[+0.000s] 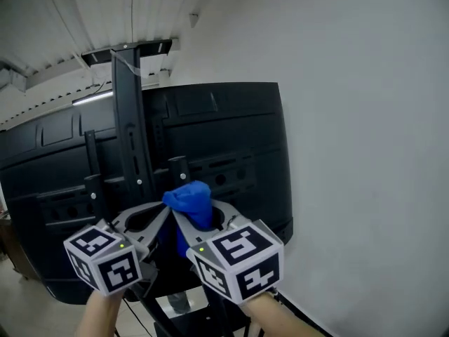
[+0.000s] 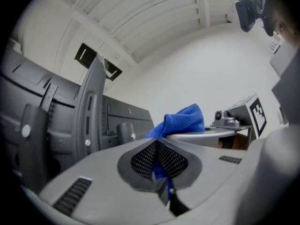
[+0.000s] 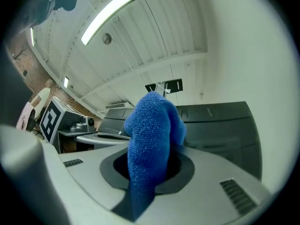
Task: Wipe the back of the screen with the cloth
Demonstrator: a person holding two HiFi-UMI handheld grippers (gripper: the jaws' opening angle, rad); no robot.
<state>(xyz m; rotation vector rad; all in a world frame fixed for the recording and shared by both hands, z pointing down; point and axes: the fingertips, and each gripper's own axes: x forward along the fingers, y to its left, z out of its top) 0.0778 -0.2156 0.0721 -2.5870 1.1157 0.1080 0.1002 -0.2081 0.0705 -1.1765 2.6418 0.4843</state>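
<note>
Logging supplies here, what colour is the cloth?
Blue; the cloth shows best in the right gripper view.

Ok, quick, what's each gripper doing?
Left gripper: shut, pinching a bit of the blue cloth.
Right gripper: shut on the blue cloth.

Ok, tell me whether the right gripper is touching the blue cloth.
Touching. The right gripper view shows the right gripper with its jaws shut on the blue cloth, which bulges up out of them.

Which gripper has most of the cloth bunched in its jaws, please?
The right gripper: the cloth bulges up out of its jaws, while the left gripper pinches only a thin blue sliver of it.
</note>
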